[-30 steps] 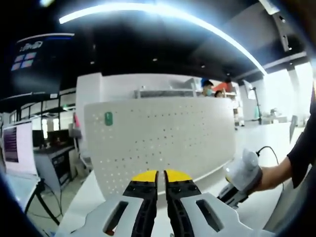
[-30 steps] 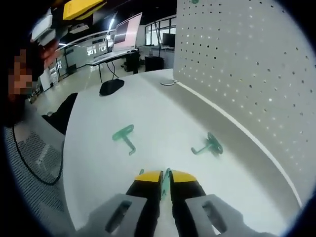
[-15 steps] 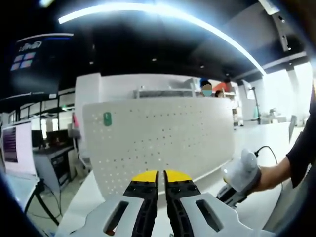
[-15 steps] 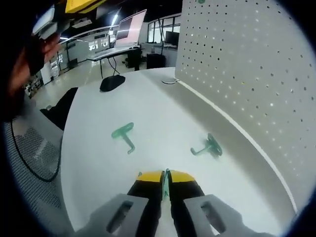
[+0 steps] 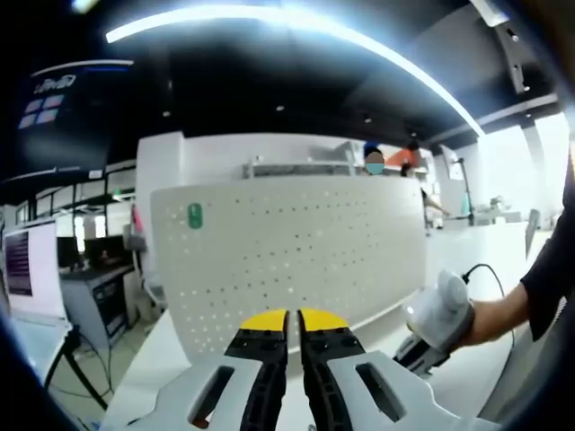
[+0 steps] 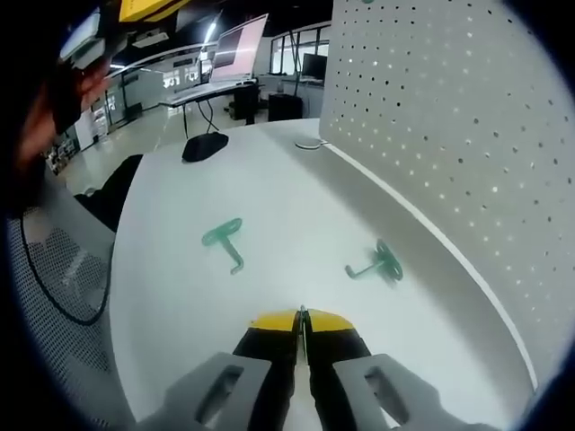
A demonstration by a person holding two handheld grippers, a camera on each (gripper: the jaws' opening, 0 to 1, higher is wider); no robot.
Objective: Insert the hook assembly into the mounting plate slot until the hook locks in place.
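Pegboard (image 6: 449, 135) top cut off; right gripper's (image 6: 302, 316) catch hidden.

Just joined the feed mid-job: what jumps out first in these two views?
The big white perforated pegboard panel stands upright at the table's far edge, one small green hook already mounted near its upper left corner. On the white table lie two loose translucent green plastic hooks, one out on the table and one nearer the board. The right gripper is shut on a thin green piece.

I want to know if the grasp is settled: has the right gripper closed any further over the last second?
Yes. The right gripper has drawn its jaws together; the green hook piece that showed between them is now nearly hidden, while the loose hooks lie unmoved on the table.
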